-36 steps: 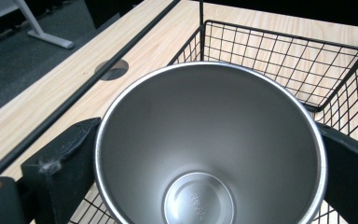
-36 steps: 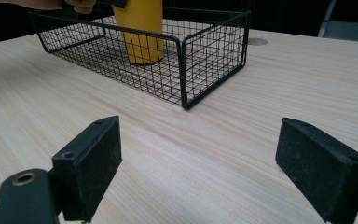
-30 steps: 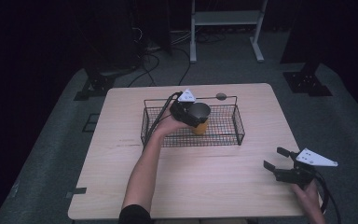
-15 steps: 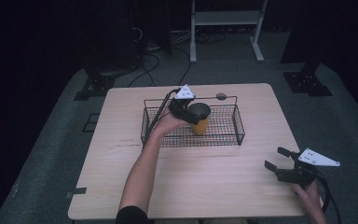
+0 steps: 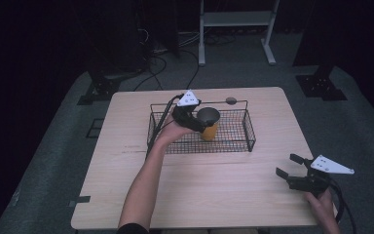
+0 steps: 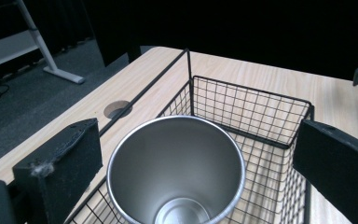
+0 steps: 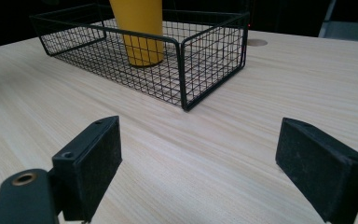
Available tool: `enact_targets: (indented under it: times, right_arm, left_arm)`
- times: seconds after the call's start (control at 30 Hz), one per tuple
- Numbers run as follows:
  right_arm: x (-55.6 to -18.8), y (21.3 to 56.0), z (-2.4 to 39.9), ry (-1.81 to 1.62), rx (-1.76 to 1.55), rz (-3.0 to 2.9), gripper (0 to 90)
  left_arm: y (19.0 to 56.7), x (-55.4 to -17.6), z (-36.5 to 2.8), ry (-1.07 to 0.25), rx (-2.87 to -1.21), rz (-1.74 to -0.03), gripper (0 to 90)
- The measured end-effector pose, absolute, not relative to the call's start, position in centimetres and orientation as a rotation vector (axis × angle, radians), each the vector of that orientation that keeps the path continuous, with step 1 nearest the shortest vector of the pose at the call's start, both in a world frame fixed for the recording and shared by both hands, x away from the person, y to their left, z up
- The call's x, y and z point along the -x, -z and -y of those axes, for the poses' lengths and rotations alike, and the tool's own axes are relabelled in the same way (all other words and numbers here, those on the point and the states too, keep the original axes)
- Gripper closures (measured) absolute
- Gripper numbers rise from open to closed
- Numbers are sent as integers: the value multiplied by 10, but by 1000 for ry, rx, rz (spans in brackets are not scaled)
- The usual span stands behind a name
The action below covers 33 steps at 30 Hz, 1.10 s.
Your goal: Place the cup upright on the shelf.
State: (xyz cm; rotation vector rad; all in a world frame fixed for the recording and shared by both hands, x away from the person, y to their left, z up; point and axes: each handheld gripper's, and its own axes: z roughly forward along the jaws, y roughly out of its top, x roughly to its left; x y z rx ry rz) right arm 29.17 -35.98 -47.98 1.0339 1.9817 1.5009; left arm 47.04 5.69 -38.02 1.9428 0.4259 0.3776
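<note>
A yellow cup (image 5: 208,124) with a steel inside stands upright in the black wire basket (image 5: 247,132) at the table's far middle. My left gripper (image 5: 199,123) reaches into the basket from the left, open. In the left gripper view its jaws flank the cup (image 6: 177,168), with a gap on each side. My right gripper (image 5: 286,165) hovers open over the table's near right corner, nothing between its jaws. In the right gripper view the basket (image 7: 209,51) and cup (image 7: 142,32) lie ahead, beyond the open gripper (image 7: 200,140).
The light wooden table (image 5: 224,190) has a round grommet (image 5: 231,101) just behind the basket. On the dark floor beyond the table stand a white metal frame (image 5: 233,19), cables and black stand feet (image 5: 321,85).
My left gripper has drawn back a little to the left, and the cup's mouth now shows beside it. The right gripper has barely moved.
</note>
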Motion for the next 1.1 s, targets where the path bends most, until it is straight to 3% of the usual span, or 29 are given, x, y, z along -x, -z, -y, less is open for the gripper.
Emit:
enact_targets:
  times: [1.1]
  right_arm:
    - [-292,480,358,-1484,-1026,-1990,132]
  left_arm:
    - [376,-427,-70,-364,-1854,-358,7]
